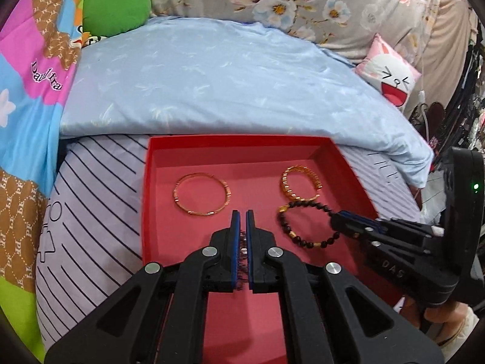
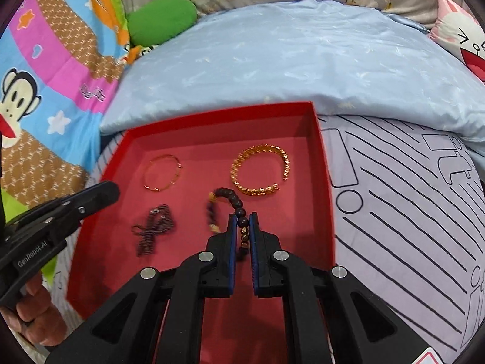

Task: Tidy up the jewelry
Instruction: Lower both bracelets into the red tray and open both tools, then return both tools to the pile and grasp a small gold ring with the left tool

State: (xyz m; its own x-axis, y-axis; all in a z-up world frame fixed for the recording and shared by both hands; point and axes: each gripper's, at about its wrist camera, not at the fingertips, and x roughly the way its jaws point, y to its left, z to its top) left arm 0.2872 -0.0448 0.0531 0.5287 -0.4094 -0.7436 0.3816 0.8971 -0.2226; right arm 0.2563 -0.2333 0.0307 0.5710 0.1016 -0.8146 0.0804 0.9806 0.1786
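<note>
A red tray [image 1: 242, 142] [image 2: 212, 115] lies on the bed. In it rest a thin gold bangle [image 1: 201, 194] [image 2: 163, 173] and a wide gold cuff [image 1: 300, 186] [image 2: 260, 170]. My left gripper [image 1: 242, 212] [image 2: 113, 189] is over the tray's near half, shut on a dark chain necklace [image 1: 242, 251] that dangles blurred below it [image 2: 154, 227]. To its right, my right gripper [image 2: 243, 215] [image 1: 335, 217] is shut on a dark beaded bracelet [image 1: 306, 203] [image 2: 233, 197] with gold beads, whose loop hangs over the tray floor just in front of the cuff.
The tray sits on a lilac striped sheet [image 1: 100, 188], up against a folded light blue quilt [image 1: 212, 75]. A green cushion [image 1: 116, 9] and a colourful cartoon blanket [image 2: 45, 91] lie at the left, a pink pillow [image 1: 391, 75] at the right. A hand [image 2: 36, 306] grips the left tool.
</note>
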